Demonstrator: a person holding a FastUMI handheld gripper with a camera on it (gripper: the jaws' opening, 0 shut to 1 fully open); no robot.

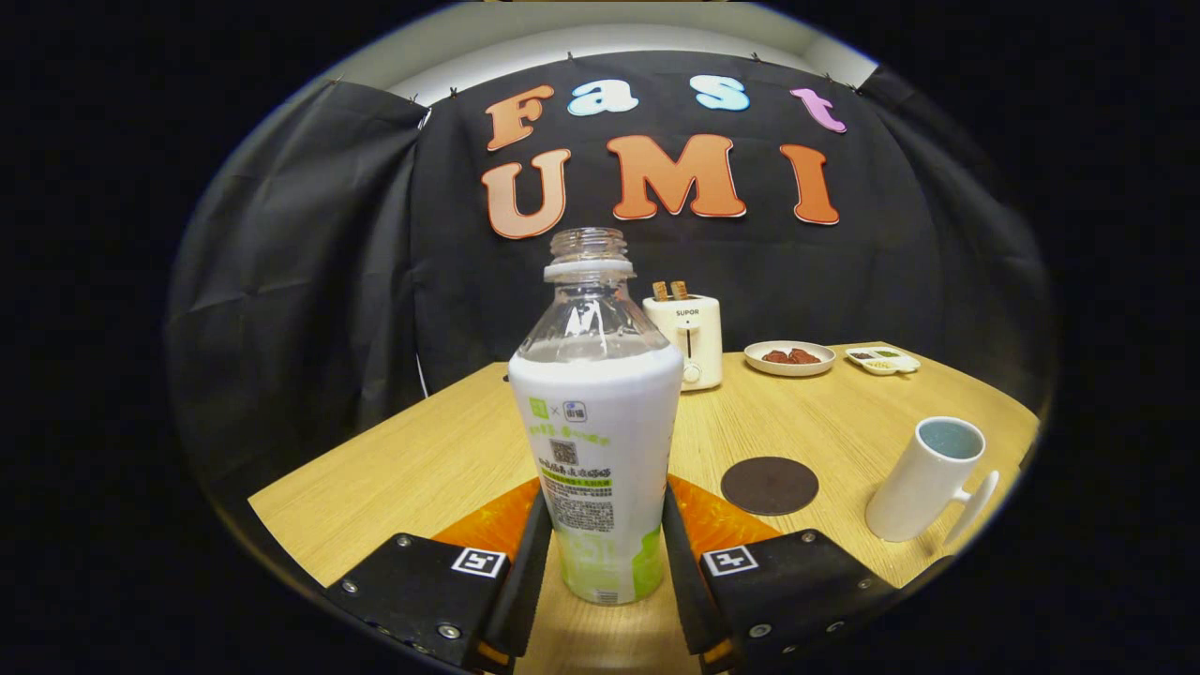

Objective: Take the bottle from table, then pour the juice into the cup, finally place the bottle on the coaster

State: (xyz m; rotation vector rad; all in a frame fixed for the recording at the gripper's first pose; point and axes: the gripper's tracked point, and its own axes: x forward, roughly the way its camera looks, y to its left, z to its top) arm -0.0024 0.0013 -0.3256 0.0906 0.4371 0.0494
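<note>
The tool (600, 548) has its 2 fingers closed against the lower sides of the uncapped clear plastic bottle with a white and green label (597, 441), which stands upright between them on the light wooden tabletop (422, 459). Beyond the fingers to the right lies a dark round coaster (769, 485), and further right, apart from it, stands a white ceramic cup with a handle (928, 480). Behind the bottle sits a cream toaster holding 2 slices (689, 337), then a white plate of reddish food (789, 357) and a small white divided tray (882, 359).
</note>
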